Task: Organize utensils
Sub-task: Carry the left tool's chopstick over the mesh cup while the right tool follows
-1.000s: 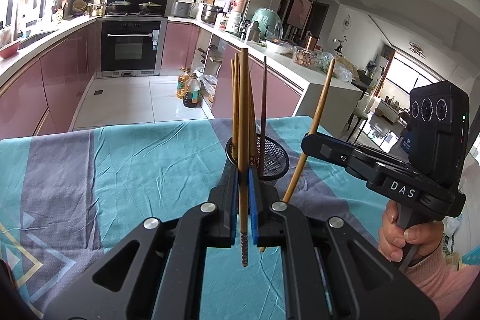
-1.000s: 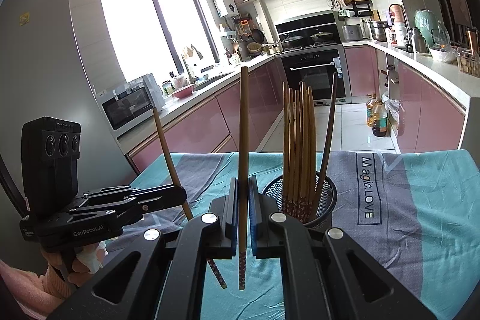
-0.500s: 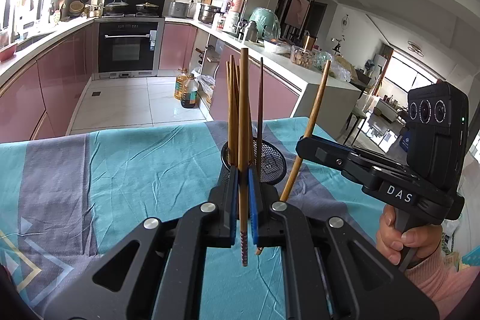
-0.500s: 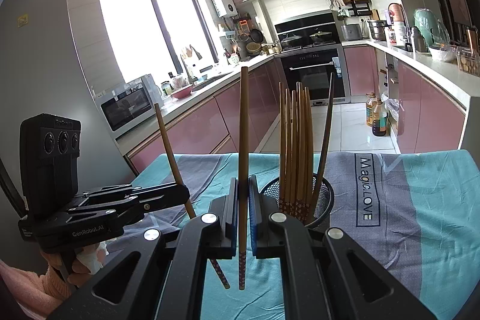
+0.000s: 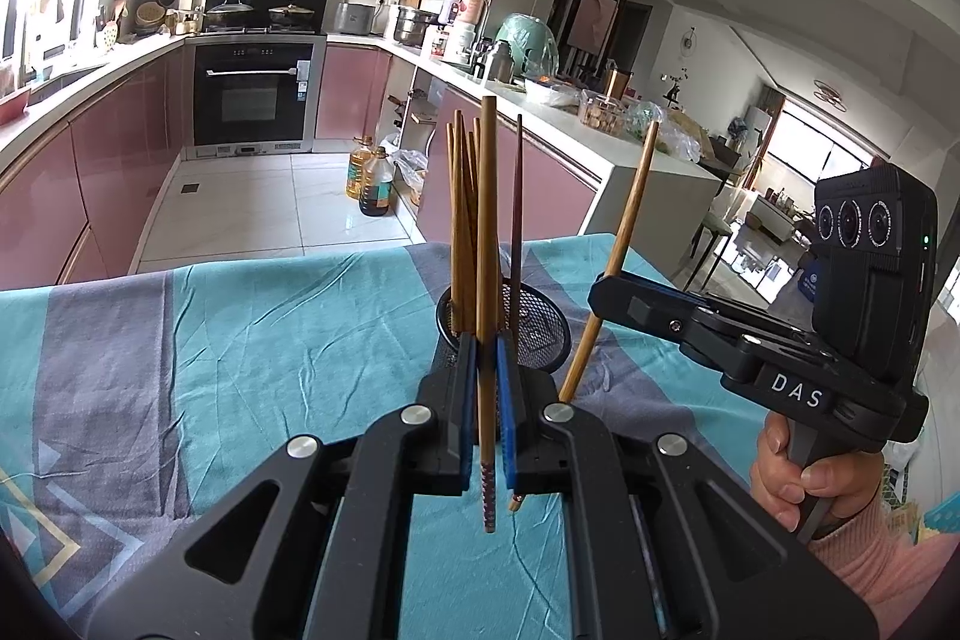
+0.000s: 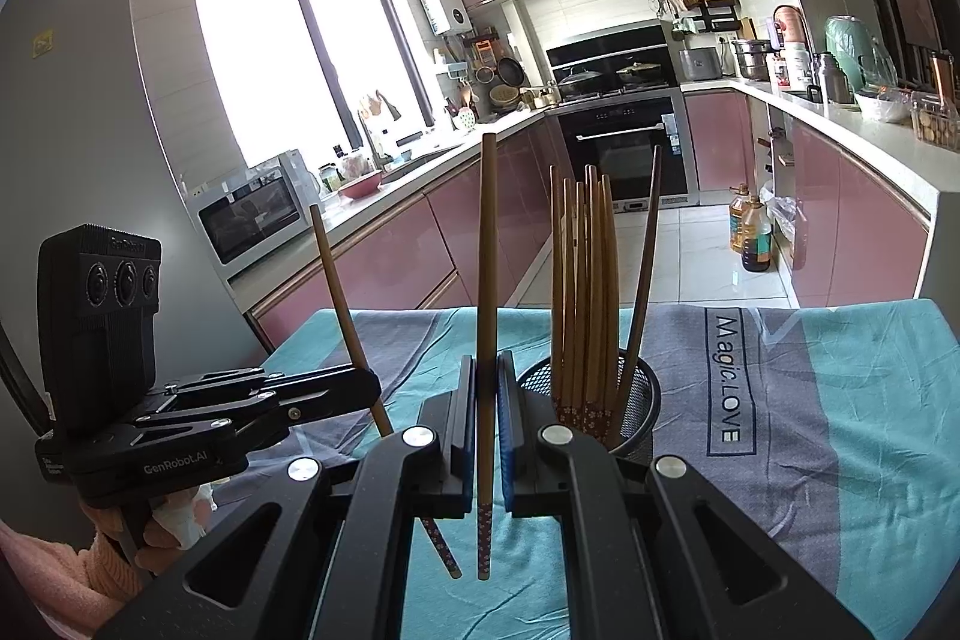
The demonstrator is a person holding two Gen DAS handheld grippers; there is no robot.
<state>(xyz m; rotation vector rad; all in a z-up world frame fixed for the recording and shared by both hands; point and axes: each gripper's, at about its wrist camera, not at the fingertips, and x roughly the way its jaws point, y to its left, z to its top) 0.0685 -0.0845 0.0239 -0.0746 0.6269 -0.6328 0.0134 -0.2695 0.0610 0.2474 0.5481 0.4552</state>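
A: Left side first. What's the left gripper (image 5: 487, 370) doing?

B: Clamped on one wooden chopstick (image 5: 487, 244), held close to upright, patterned tip hanging below the blue pads (image 5: 468, 400). From the right wrist view that same gripper (image 6: 366, 385) sits at the left, its chopstick (image 6: 342, 304) leaning slightly left at the top.

A: Holder?

B: Black mesh holder (image 5: 540, 334) sits on the bench just past the left gripper, standing on the teal and grey cloth (image 5: 270, 340). A bundle of wooden chopsticks (image 5: 462, 220) stands in it, plus one darker stick (image 5: 516, 220) leaning to the right side.

A: Right gripper?

B: The right gripper (image 6: 487, 430) is also clenched on a single chopstick (image 6: 487, 280), upright, patterned end down. In the left wrist view the right gripper (image 5: 603, 295) is right of the holder, its chopstick (image 5: 624, 244) tilted right at the top. A hand (image 5: 804, 478) in a pink sleeve grips the handle.

A: Either held stick in the holder?

B: No. Both are outside it, over the cloth.
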